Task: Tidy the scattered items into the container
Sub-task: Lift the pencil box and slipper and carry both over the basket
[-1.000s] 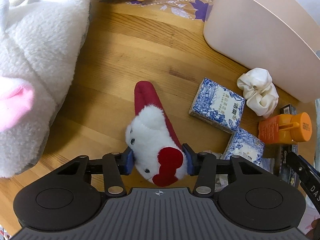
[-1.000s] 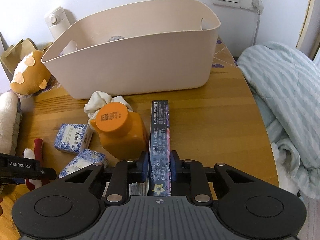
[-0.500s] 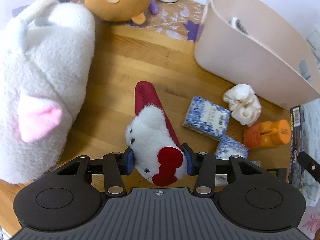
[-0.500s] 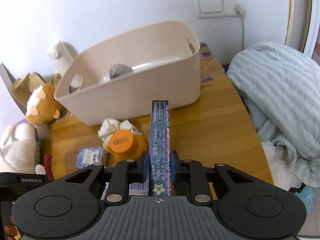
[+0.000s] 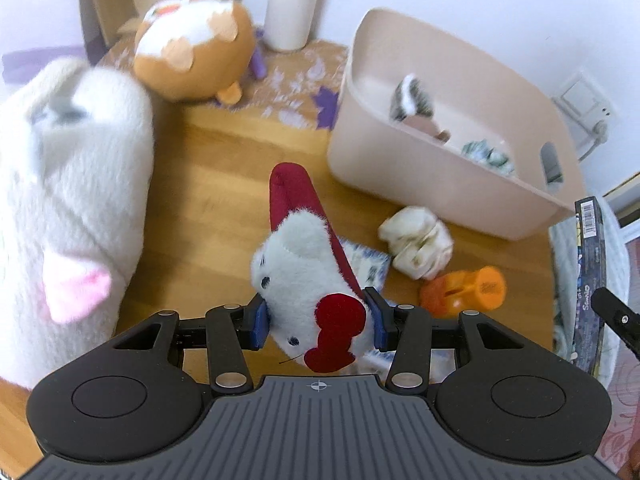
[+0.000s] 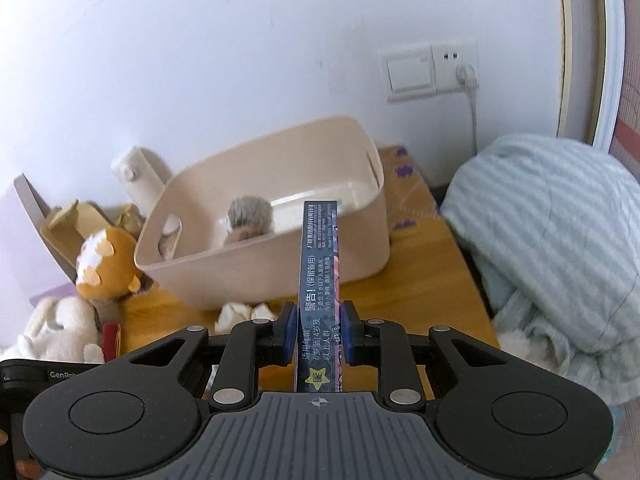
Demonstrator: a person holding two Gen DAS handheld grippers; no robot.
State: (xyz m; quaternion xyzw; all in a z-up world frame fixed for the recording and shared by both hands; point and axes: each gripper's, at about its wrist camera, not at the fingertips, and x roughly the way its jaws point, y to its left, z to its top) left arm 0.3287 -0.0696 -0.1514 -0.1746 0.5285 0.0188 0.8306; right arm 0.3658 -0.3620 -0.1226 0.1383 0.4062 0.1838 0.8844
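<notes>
My left gripper (image 5: 318, 318) is shut on a white and red plush toy (image 5: 304, 276) and holds it above the wooden table (image 5: 208, 184). My right gripper (image 6: 318, 334) is shut on a flat dark box (image 6: 319, 280), held on edge and pointing at the beige bin (image 6: 280, 252). The box also shows at the right edge of the left wrist view (image 5: 591, 280). The bin (image 5: 404, 172) holds a grey fluffy item (image 6: 249, 214) and some other small things. A white scrunchie (image 5: 418, 244), an orange bottle (image 5: 464, 290) and a blue patterned packet (image 5: 370, 266) lie on the table.
A big white plush (image 5: 68, 200) lies at the left, an orange plush (image 5: 196, 60) and a white flask (image 5: 290, 4) behind it. A pale green blanket (image 6: 560, 240) fills the right side beyond the table edge. A wall socket (image 6: 432, 66) is above.
Both grippers have risen with their loads. The plush is off the table now, and the box has lifted and come level with the bin's rim.
</notes>
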